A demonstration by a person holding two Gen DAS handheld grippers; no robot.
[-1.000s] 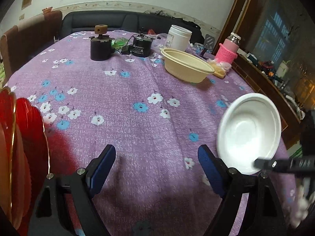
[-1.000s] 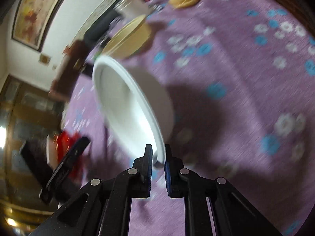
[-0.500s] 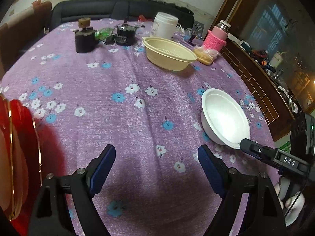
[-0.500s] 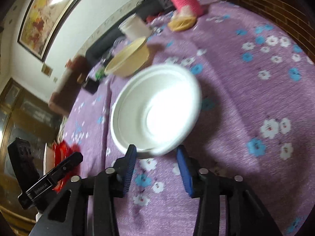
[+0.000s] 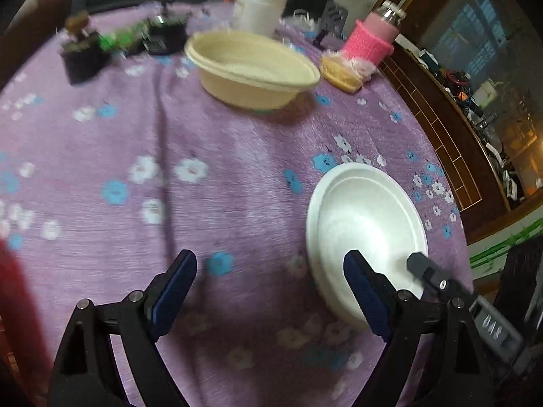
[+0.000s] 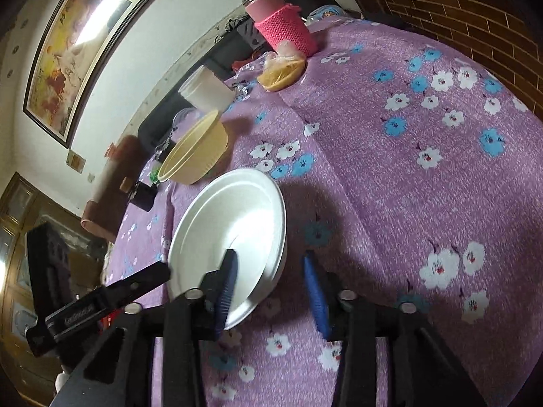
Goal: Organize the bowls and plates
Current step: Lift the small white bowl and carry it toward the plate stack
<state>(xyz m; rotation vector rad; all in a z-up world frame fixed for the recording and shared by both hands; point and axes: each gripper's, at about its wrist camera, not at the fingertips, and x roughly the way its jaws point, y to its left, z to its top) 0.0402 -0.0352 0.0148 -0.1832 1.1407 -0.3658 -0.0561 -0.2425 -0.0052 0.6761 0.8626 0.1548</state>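
Note:
A white bowl (image 5: 368, 224) rests on the purple flowered tablecloth (image 5: 220, 156); it also shows in the right wrist view (image 6: 234, 230). My right gripper (image 6: 271, 291) is open, its jaws straddling the bowl's near rim without gripping it. My left gripper (image 5: 271, 291) is open and empty, just left of the white bowl. A cream bowl (image 5: 251, 68) stands farther back and shows in the right wrist view (image 6: 197, 152). Red plates (image 5: 13, 288) show as a blur at the left edge.
At the table's back stand a white jar (image 5: 259, 8), a pink-sleeved bottle (image 5: 371, 37), a yellow wrapped item (image 5: 341, 71) and dark pots (image 5: 85, 54). A wooden cabinet (image 5: 451, 129) runs along the right. A sofa is behind the table.
The right gripper set the white bowl down on the cloth and opened off its rim. The left gripper swung right, so the red plates slid toward the left edge.

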